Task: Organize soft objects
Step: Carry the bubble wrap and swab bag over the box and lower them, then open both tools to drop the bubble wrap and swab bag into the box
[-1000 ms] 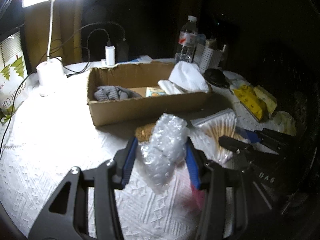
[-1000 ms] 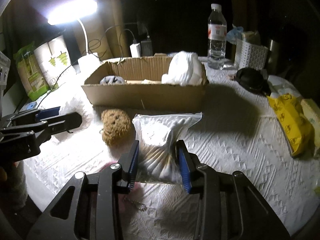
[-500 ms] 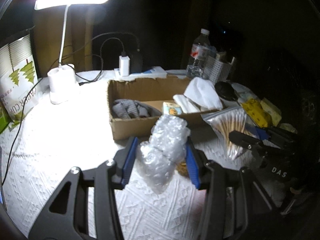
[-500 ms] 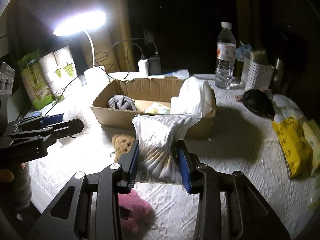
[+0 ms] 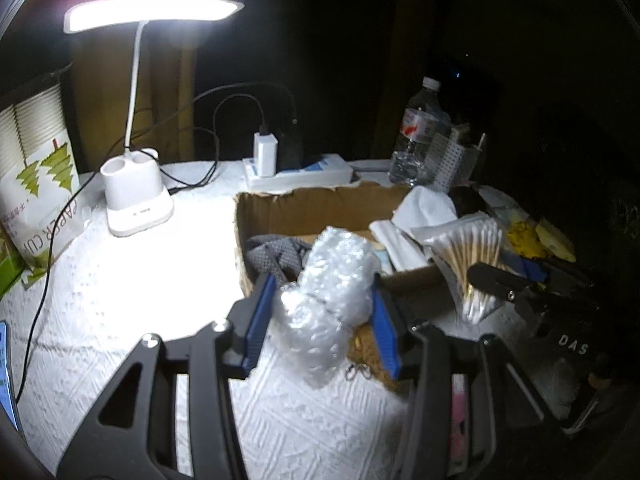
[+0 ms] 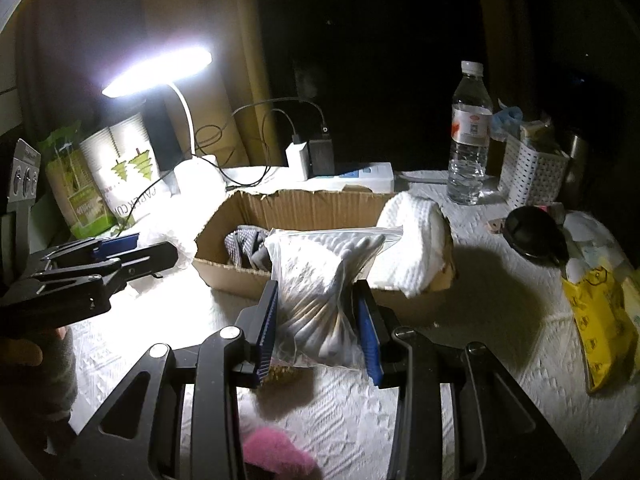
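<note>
My left gripper is shut on a wad of clear bubble wrap and holds it above the table, just in front of the cardboard box. My right gripper is shut on a zip bag of cotton swabs, raised near the box's front wall. The box holds a grey cloth and a white towel. A brown sponge lies on the table under the grippers. A pink fluffy thing lies at the near edge.
A lit desk lamp stands to the left. A power strip with chargers and a water bottle are behind the box. A white basket, a black object and yellow packets lie at the right. A paper-cup pack stands far left.
Both grippers have risen and moved toward the box with their loads. The sponge and the pink thing now lie below and behind them.
</note>
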Available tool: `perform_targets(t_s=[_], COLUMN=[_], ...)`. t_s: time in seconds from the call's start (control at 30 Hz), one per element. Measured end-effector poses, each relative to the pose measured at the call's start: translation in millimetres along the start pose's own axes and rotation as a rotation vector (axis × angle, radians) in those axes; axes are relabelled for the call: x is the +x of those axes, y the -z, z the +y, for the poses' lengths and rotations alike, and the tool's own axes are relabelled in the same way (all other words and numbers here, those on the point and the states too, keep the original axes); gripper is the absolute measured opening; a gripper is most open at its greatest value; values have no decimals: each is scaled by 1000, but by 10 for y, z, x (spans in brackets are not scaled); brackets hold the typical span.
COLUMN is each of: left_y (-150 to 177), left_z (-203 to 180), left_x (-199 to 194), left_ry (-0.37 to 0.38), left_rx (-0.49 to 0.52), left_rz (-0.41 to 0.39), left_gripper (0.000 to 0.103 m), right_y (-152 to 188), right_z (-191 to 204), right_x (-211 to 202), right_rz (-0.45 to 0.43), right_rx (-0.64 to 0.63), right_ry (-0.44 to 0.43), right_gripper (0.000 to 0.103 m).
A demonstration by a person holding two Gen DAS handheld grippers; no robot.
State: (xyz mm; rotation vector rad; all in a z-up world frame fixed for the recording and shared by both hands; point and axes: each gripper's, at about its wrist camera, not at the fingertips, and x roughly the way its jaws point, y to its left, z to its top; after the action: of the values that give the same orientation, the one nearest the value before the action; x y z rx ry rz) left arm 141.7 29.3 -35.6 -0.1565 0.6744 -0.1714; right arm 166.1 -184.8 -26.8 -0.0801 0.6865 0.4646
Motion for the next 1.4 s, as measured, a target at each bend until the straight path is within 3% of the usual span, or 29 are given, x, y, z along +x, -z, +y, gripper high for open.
perform_targets(t_s=[0.47, 1.07, 1.27, 1.4], left_y=[-256, -223, -244, -242], left_z=[123, 220, 188, 179], left_x=[390, 965, 988, 964], left_ry=[-15, -40, -42, -26], left_rx=[7, -17, -11, -15], left_rz=[6, 77, 82, 75], left_gripper=[47, 49, 55, 73], right_y=[-254, -409, -397, -387], right_z=[-70, -181, -155, -121], right_x=[325, 861, 1002, 1016], right_rz=[-14, 19, 45, 57], right_rx=[8, 15, 18, 11], right_ry=[-29, -61, -73, -74], right_gripper=[39, 39, 39, 41])
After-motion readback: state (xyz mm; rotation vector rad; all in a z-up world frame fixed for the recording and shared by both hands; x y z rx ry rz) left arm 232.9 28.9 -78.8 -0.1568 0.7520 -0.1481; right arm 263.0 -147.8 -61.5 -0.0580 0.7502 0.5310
